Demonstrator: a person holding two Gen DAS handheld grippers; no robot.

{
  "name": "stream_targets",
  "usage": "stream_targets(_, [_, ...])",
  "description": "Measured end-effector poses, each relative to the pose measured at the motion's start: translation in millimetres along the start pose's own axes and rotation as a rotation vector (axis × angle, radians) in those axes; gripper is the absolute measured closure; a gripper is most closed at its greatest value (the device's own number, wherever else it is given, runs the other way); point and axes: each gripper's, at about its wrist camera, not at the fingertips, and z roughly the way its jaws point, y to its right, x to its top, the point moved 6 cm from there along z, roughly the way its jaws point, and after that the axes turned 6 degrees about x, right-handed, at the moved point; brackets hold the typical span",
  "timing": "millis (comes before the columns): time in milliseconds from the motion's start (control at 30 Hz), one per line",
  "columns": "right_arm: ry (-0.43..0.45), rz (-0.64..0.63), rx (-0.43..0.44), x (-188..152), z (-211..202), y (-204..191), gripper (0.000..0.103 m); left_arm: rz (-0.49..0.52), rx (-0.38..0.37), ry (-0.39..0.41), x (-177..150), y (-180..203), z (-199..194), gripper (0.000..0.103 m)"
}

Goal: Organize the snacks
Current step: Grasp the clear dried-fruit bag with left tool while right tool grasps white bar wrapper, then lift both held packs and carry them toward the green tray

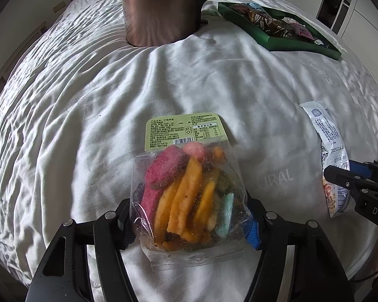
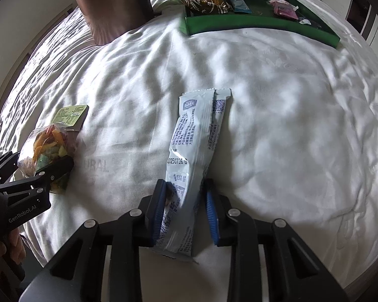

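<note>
A clear bag of coloured fruit chips with a pale green label lies on the white bedcover. My left gripper is closed around its lower half, fingers pressing both sides. It also shows in the right wrist view. A long white-blue snack packet lies lengthwise between the fingers of my right gripper, which touch its sides. That packet also shows in the left wrist view. A green tray with several wrapped snacks stands at the far side.
A tall copper-coloured jug with a black handle stands on the bed at the back, left of the green tray. The bed's edges drop away left and right. White cupboards stand at the far right.
</note>
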Motion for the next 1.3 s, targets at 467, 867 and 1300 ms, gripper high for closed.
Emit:
stream_targets(467, [0.054,-0.025,0.066,1,-31,3,0.103,-0.031,0.040,0.075,5,-3,-33,0.047])
stream_targets(867, [0.185,-0.021,0.073,44,-86,42,0.103,-0.002,-0.006,0.183,55,35,-82,0.047])
stream_targets(1300, [0.307,-0.048,-0.067,163,-132,134,0.103,0.003,-0.083,0.252,183,98,-80,0.047])
